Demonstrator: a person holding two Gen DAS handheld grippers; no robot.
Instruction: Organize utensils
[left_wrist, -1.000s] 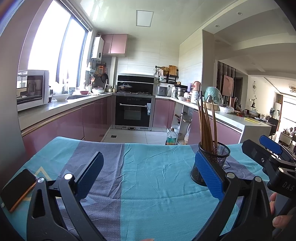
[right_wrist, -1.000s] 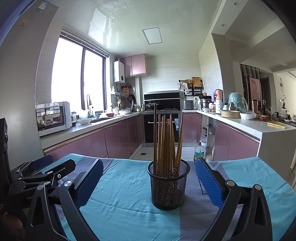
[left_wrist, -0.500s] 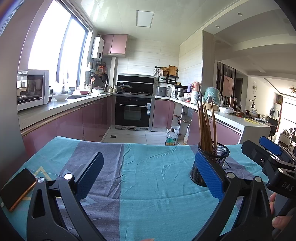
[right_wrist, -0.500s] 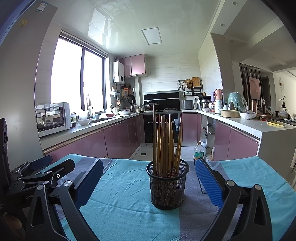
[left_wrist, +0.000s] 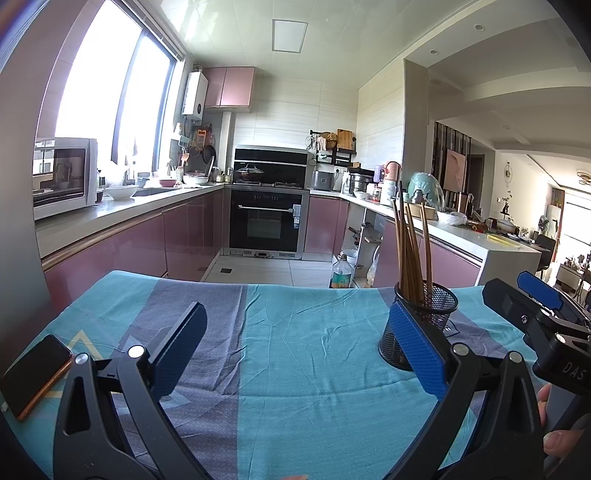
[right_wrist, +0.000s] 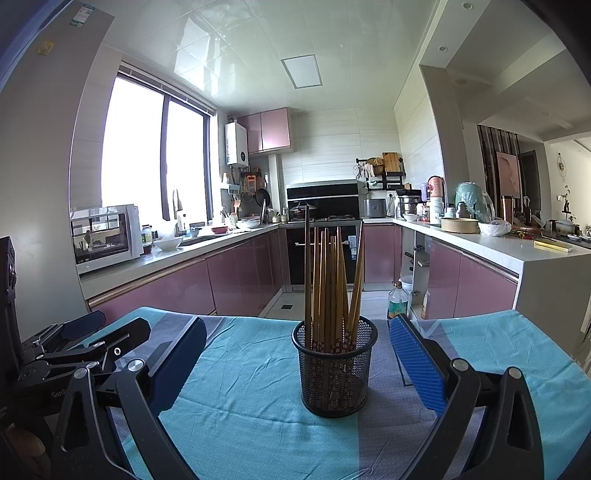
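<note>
A black mesh cup (right_wrist: 335, 365) holding several brown chopsticks (right_wrist: 332, 280) stands upright on the teal and grey tablecloth (right_wrist: 240, 406). My right gripper (right_wrist: 297, 354) is open and empty, its blue pads on either side of the cup and a little short of it. In the left wrist view the cup (left_wrist: 421, 325) stands at the right, partly behind the right pad. My left gripper (left_wrist: 293, 349) is open and empty over bare cloth. The right gripper (left_wrist: 543, 321) shows at the far right there.
A dark phone (left_wrist: 33, 373) with an orange edge lies on the cloth at the left. The left gripper (right_wrist: 66, 354) shows at the left of the right wrist view. Beyond the table's far edge are pink kitchen cabinets, an oven (left_wrist: 267, 221) and a water bottle (left_wrist: 339, 273) on the floor.
Almost nothing has moved. The cup has drifted very slightly lower and left in the views; both grippers stay open.
</note>
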